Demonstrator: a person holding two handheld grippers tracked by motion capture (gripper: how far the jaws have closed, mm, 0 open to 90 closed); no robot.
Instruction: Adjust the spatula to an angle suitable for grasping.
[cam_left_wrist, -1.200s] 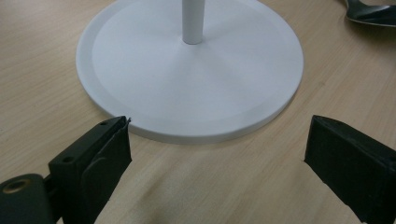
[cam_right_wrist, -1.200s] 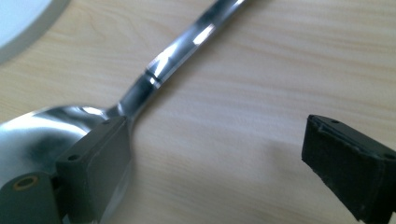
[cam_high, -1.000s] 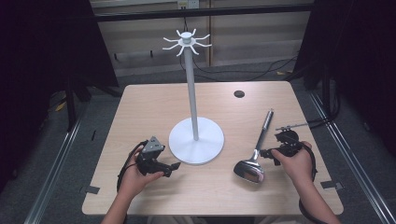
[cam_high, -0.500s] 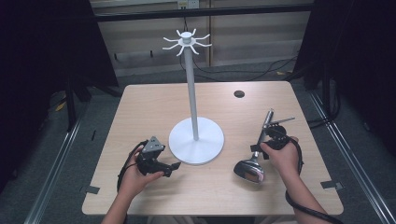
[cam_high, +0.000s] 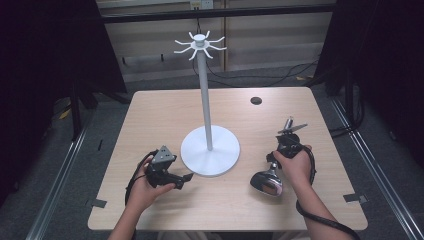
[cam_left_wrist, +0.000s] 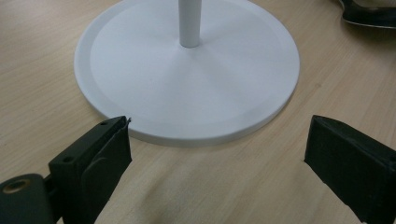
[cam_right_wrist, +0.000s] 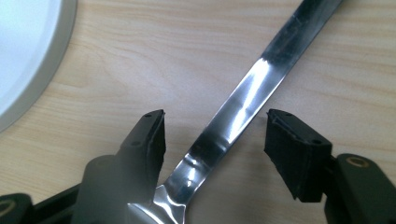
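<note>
The right tongs (cam_right_wrist: 215, 140) stand half-wide astride the flat handle of a polished steel ladle (cam_right_wrist: 243, 107), their jaws having just been closing in on it; in the right gripper view a gap remains on either side of the metal, so the pads do not press on it yet. This reads as the grasping step, with the pickup itself not yet made. The next move seems to call for shutting the rest of the way, squarely across the narrow strip, since a slick, thin handle could twist or slip out of a skewed hold. The ladle (cam_high: 272, 172) lies flat on the pale wooden bench (cam_high: 165, 112), its mirror-bright bowl just behind the right tongs (cam_high: 279, 150) towards the person and its handle tip just ahead of them. It is all metal, glossy, with a long flat stem that widens into the bowl. To the left of these tongs stands a white metal stand with a round base, a tall pole and a crown of hooks (cam_high: 210, 150), near but apart. The left tongs (cam_high: 189, 177) rest on the bench wide apart and hold nothing, their tips just short of that base (cam_left_wrist: 187, 88).
</note>
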